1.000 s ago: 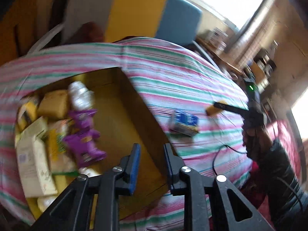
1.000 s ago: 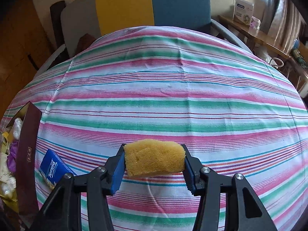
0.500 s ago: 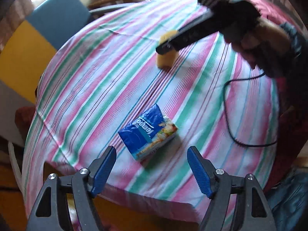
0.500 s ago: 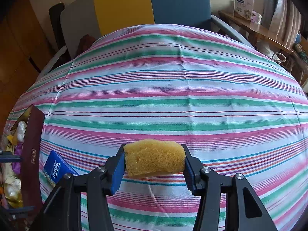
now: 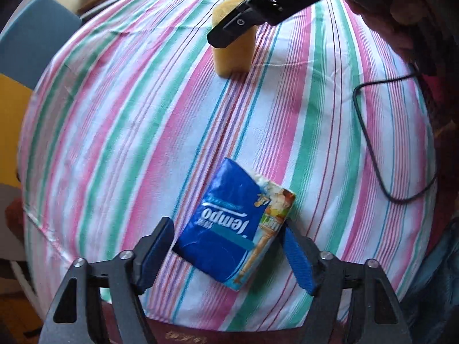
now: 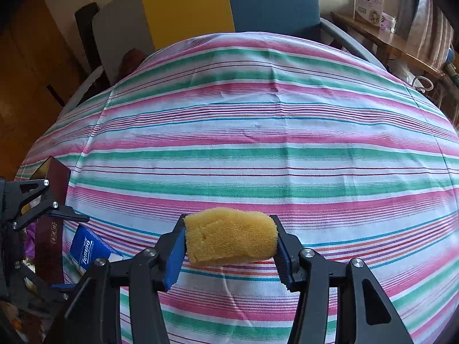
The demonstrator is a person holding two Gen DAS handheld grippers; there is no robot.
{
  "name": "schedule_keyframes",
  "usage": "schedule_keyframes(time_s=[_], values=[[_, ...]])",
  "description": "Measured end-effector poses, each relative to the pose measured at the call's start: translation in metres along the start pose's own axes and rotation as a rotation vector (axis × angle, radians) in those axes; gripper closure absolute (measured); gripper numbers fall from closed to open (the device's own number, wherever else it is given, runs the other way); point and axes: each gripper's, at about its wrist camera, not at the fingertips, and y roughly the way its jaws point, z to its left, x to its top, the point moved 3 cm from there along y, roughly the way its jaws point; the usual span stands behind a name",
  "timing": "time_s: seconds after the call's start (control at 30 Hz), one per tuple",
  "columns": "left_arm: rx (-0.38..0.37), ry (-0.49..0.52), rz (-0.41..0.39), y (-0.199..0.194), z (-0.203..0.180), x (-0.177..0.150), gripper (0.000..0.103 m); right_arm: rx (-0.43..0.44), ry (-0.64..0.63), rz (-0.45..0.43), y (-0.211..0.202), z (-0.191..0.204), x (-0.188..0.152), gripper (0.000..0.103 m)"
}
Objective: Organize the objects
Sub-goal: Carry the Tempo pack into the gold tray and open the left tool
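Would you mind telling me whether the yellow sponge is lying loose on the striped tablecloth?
No, the yellow sponge is clamped between the blue pads of the right hand-held gripper, which presses it on both sides.

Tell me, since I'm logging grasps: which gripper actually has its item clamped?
The right gripper: its pads squeeze the yellow sponge. The left gripper, jaws just closing, only straddles the blue tissue pack lying on the tablecloth.

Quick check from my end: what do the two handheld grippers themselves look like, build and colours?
Both match: the left gripper and right gripper have black angular plastic frames with triangular cut-outs, silver screw heads and blue ribbed fingers. Seen from the left wrist, the right gripper's black body bears pale lettering, and a thin black cable lies looped nearby.
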Motion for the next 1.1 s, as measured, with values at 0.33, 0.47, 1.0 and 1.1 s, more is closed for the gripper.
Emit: schedule_keyframes(time_s=[0.33,0.47,1.0,1.1], values=[[-0.057,-0.397,-0.224,-0.051,-0.005,-0.033,0.048,-0.016,-0.019,-0.016,0.000,0.001,0.001,0.050],[-0.059,-0.623,-0.360,-0.107,-0.002,-0.077,0.048,-0.020,-0.022,-0.019,0.000,0.002,0.000,0.050],[-0.059,-1.254,-0.332,-0.069,-0.006,-0.243,0.047,-0.095,-0.067,-0.025,0.002,0.011,-0.008,0.050],[-0.031,-1.244,-0.293,-0.052,-0.013,-0.240,0.047,-0.100,-0.070,-0.027,0.002,0.010,-0.009,0.050]])
